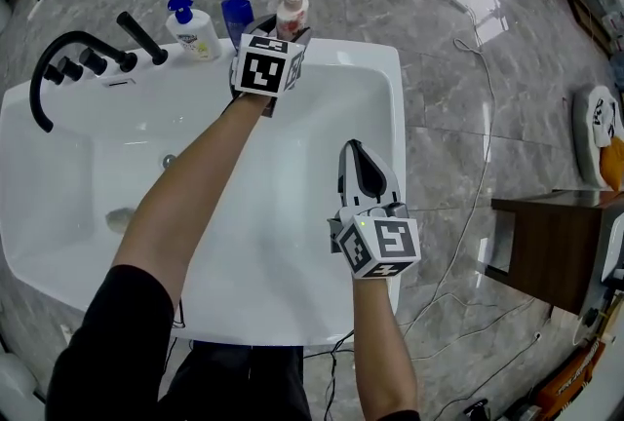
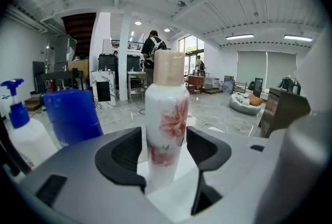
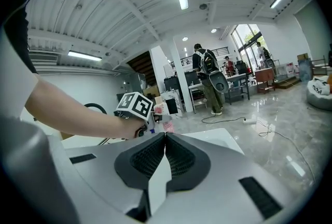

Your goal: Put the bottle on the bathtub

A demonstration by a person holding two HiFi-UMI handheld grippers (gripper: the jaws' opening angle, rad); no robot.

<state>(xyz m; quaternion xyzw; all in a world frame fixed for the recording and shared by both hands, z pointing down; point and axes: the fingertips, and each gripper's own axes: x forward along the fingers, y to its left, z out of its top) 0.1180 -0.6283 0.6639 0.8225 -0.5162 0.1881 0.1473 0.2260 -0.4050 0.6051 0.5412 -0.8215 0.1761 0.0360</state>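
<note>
While the bottle [image 1: 292, 12] stands upright on the bathtub [image 1: 385, 68] rim at top centre, the left gripper [image 1: 282, 34], jaws spread, flanks it; only the left gripper view shows the gap. Blue cup [image 1: 236, 18], pump bottle [image 1: 192, 27] and faucet [image 1: 58, 68] stand leftward; right gripper [image 1: 357, 151] closed, empty.

The bottle [image 1: 292, 12] stands on the far rim of the bathtub [image 1: 390, 78], between the left gripper's [image 1: 285, 27] parted jaws. To its left along this rim come a container [image 1: 237, 19], a pump bottle [image 1: 193, 29] and the faucet [image 1: 97, 46]. The right gripper [image 1: 359, 156] is over the right edge.
</note>
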